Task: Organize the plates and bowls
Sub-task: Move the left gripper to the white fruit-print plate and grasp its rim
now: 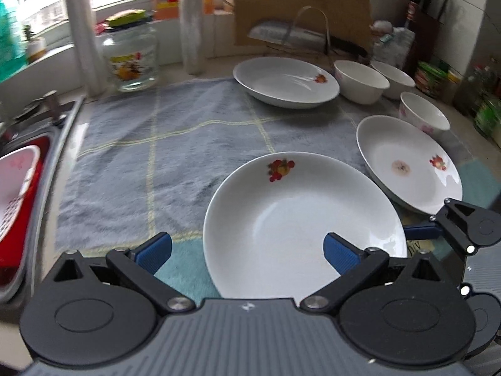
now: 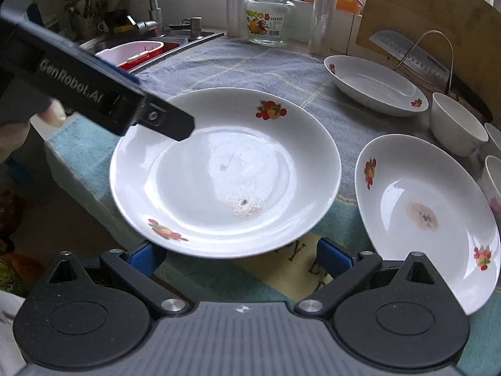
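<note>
A white plate with fruit prints [image 1: 300,219] [image 2: 225,172] lies at the near edge of the grey towel [image 1: 156,144]. My left gripper [image 1: 247,250] is open, its right finger over the plate's near rim, its left finger beside the plate. My right gripper [image 2: 241,257] is open just below the plate's near rim. A second plate [image 1: 407,163] [image 2: 429,216] lies to the right, a third [image 1: 285,81] [image 2: 372,84] at the back. Three white bowls [image 1: 360,81] [image 2: 454,125] stand at the back right.
A sink [image 1: 34,156] with a red basin and pink strainer [image 2: 131,53] is at the left. A glass jar [image 1: 131,59], plastic rolls [image 1: 81,34], a cutting board [image 1: 300,3] and a wire rack with a cleaver [image 2: 410,53] stand along the back.
</note>
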Tool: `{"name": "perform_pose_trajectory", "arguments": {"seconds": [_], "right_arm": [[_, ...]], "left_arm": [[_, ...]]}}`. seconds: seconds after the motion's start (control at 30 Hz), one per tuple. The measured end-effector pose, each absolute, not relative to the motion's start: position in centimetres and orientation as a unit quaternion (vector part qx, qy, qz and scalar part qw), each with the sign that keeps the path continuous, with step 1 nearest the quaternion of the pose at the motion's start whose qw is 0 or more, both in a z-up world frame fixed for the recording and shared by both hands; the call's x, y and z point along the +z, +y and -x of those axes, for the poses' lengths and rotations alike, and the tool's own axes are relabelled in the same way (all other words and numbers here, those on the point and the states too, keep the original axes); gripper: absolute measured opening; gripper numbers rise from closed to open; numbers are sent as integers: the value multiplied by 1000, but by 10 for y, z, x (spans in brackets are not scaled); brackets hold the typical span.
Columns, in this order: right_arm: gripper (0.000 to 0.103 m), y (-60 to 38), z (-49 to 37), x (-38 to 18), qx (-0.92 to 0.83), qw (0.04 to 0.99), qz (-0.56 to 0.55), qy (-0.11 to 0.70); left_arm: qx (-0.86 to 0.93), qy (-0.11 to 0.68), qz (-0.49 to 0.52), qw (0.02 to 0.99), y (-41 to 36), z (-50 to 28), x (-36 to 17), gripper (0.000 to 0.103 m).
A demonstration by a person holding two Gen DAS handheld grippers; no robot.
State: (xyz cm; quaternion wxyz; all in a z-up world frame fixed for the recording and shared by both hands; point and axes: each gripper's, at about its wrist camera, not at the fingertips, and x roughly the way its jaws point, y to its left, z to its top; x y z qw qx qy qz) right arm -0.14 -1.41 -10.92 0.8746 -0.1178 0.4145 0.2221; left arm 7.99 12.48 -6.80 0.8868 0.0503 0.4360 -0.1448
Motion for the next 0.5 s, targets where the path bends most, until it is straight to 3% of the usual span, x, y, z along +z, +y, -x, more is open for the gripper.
{"name": "perform_pose_trajectory", "arguments": {"seconds": [0.5], "right_arm": [[103,-17,7,-117,236,887,119,378]], "left_arm": [[-273,469,-87,835,117,-143,-82,99]]}}
